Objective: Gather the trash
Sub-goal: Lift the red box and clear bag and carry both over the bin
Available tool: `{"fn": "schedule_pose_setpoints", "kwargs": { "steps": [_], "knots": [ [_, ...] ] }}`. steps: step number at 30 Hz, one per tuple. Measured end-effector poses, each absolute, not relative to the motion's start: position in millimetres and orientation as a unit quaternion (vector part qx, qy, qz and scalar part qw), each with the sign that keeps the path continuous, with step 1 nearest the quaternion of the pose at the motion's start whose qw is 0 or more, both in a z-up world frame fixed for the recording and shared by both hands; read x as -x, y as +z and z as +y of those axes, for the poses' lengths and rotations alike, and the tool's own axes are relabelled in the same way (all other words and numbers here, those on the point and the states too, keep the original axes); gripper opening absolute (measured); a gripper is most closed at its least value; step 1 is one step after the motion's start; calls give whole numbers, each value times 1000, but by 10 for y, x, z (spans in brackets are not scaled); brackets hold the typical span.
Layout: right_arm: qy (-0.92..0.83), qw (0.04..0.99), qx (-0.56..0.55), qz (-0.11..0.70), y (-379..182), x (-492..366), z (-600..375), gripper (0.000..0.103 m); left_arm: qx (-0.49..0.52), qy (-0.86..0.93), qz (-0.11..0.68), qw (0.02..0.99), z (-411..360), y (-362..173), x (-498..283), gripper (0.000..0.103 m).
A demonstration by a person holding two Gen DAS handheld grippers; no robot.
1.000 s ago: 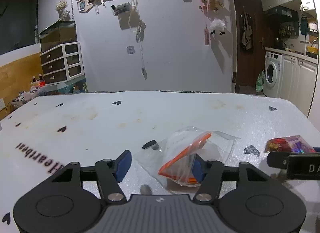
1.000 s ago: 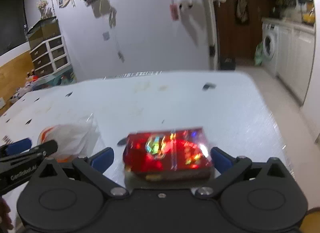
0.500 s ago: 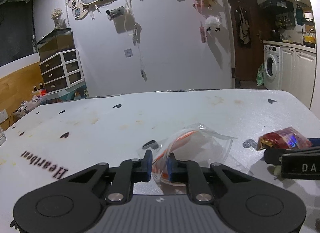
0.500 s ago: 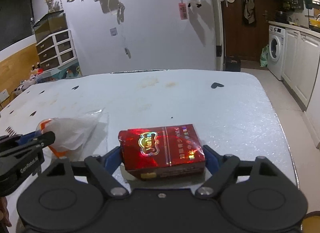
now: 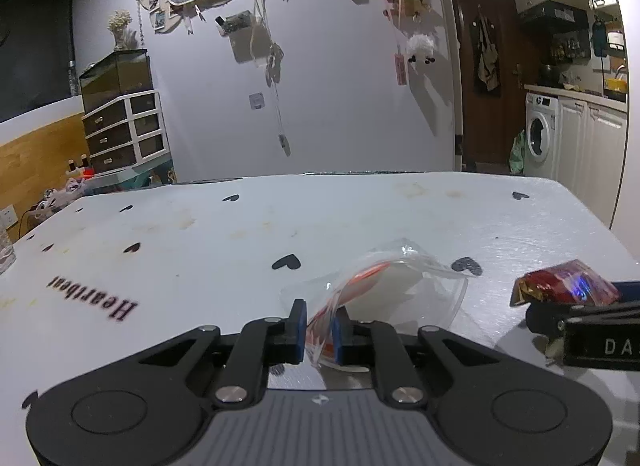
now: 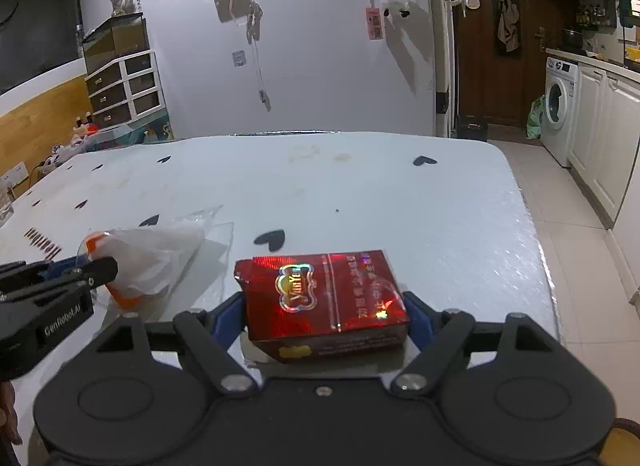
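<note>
Gripping both finds, the left tool (image 5: 319, 326) pinches the plastic bag (image 5: 384, 294) and the right tool (image 6: 325, 316) clamps the red box (image 6: 322, 298) beside it (jaws just closed in), so next is lifting both off the counter (image 5: 320, 217).

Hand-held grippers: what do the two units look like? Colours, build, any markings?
Both match: the left hand-held gripper and the right hand-held gripper each have a matte black body with two round discs, black link arms on silver pivot screws, and blue pads on the fingers. A grey ribbed panel sits at the rear centre. White lettering runs along the side; only part is readable. No cables or sleeves show.
</note>
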State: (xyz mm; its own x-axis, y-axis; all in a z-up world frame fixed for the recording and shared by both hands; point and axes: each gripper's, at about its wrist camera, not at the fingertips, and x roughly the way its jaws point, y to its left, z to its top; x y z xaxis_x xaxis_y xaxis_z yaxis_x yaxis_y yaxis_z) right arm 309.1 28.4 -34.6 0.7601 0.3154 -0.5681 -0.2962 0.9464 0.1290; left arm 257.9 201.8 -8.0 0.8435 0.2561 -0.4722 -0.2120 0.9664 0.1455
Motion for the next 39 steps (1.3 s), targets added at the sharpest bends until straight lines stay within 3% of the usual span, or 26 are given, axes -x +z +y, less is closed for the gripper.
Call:
{"fn": "schedule_pose_setpoints", "kwargs": {
  "steps": [39],
  "knots": [
    [84,967,4,241,-22,-1604,-1490,81,-25,44,209,977,496,178,-1429,13]
  ]
}}
